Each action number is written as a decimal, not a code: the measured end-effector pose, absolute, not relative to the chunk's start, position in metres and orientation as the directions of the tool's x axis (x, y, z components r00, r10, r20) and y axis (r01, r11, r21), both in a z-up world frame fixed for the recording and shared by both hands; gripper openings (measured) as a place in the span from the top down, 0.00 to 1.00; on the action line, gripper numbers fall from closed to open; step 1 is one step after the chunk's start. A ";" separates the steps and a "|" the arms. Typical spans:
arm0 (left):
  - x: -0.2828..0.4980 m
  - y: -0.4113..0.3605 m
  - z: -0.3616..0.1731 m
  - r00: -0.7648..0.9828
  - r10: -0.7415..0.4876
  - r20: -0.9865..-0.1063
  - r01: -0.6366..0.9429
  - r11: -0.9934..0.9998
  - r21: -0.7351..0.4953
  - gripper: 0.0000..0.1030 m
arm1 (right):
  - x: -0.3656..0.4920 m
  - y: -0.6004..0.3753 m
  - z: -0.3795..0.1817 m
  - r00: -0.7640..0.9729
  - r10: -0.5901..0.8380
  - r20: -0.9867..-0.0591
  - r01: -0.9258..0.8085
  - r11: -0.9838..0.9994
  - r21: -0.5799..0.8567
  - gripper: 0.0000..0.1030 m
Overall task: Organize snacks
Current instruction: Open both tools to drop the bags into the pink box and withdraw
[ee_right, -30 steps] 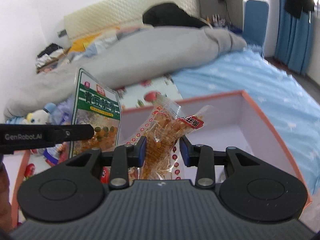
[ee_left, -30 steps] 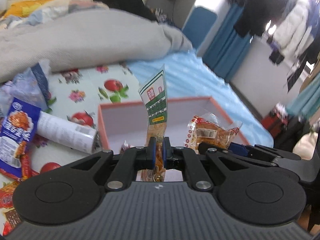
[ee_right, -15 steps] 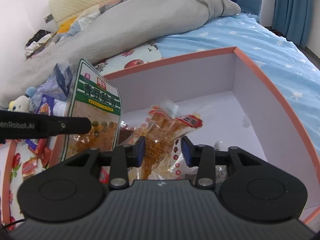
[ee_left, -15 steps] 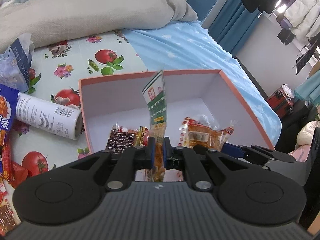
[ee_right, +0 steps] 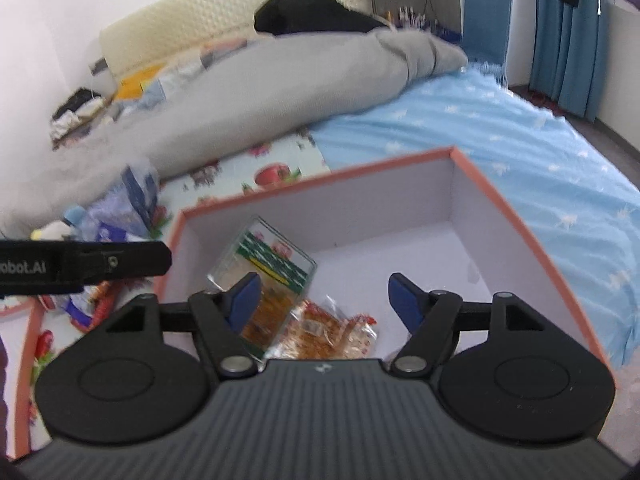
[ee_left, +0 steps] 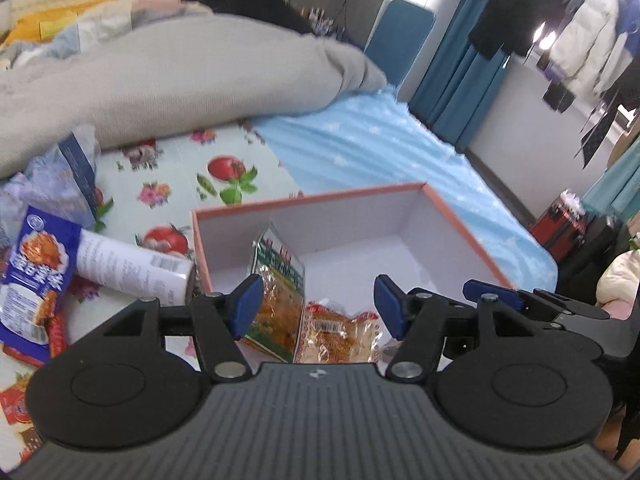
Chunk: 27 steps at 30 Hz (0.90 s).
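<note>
Orange-rimmed and white inside, the box point(ee_left: 460, 224) sits on the bed. Seen from the left wrist, the left tongs point(ee_left: 316, 307) are spreading, their blue pads touching nothing. The green-labelled packet point(ee_left: 278, 280) leans in the box just beyond the left pad, and the clear orange snack bag point(ee_left: 340, 336) lies below, between the pads. A white canister point(ee_left: 132, 266) and a blue packet point(ee_left: 34, 276) lie left of the box.

From the right wrist, the right tongs point(ee_right: 324, 300) are also opening and hold nothing. The green-labelled packet point(ee_right: 266, 264) tilts beyond the left pad; the orange snack bag point(ee_right: 326, 334) lies close in, between the pads. The left tongs' arm point(ee_right: 80, 266) reaches in at far left.
</note>
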<state>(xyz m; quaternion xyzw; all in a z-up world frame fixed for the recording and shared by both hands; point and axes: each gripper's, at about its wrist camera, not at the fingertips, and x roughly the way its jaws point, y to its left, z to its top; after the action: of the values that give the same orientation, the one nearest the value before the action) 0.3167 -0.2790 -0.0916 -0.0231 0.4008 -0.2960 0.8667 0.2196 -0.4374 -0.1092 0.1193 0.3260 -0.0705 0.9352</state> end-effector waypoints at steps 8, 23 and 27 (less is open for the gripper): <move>0.283 -0.242 -0.046 0.582 -0.534 -0.613 0.508 0.827 -0.239 0.35 | 0.192 -0.407 -0.066 0.847 -0.045 -0.530 0.167 0.968 0.186 0.30; 0.216 -0.143 0.008 0.670 -0.522 -0.528 0.482 0.847 -0.226 0.35 | 0.138 -0.341 -0.025 0.908 -0.044 -0.416 0.130 0.975 0.182 0.30; 0.208 -0.111 0.005 0.670 -0.518 -0.532 0.466 0.851 -0.242 0.35 | 0.130 -0.319 -0.024 0.908 -0.029 -0.419 0.115 0.977 0.182 0.30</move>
<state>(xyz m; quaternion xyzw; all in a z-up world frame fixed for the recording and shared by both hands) 0.2080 -0.1114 0.0049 -0.0428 0.3041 -0.2693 0.9128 0.1304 -0.3190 -0.0237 0.1017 0.2119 -0.0369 0.9713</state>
